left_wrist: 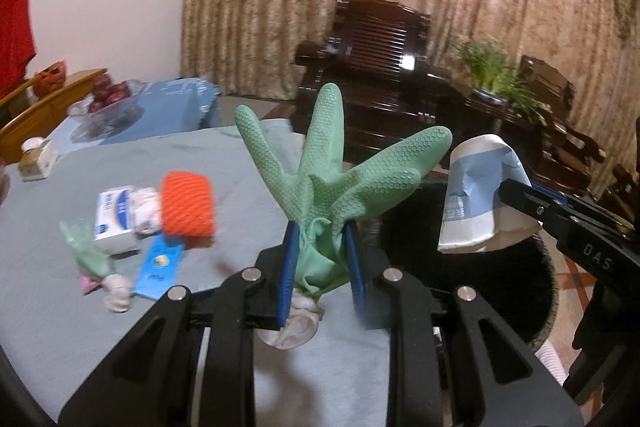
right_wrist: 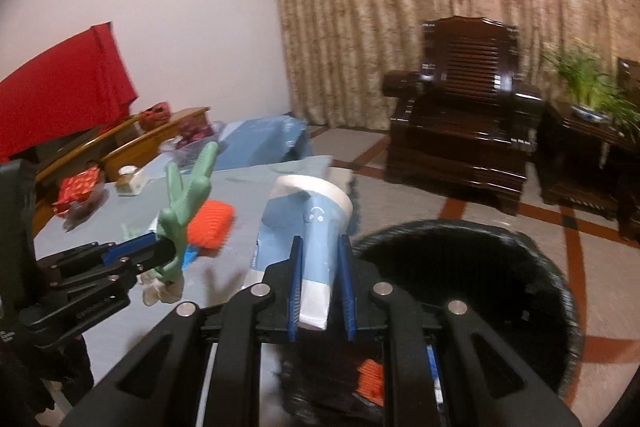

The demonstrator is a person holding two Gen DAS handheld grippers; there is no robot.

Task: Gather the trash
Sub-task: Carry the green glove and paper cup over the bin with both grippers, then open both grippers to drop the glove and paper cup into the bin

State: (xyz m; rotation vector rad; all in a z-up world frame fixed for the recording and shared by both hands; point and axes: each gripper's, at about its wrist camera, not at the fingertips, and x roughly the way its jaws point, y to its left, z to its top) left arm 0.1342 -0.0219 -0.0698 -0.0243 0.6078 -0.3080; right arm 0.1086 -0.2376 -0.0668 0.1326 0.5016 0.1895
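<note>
My left tongs (left_wrist: 320, 247) clenched on one green glove (left_wrist: 340, 171), right tongs (right_wrist: 322, 267) gripping one crumpled paper cup (right_wrist: 304, 223), bin (right_wrist: 520, 247) contents half hidden, table (left_wrist: 60, 307) litter blurred

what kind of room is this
Most likely a home living room. A carved dark wood armchair stands before a heavy floor-length curtain, a potted plant sits on a side table, and a bowl of red fruit rests on the cloth-covered table.
</note>
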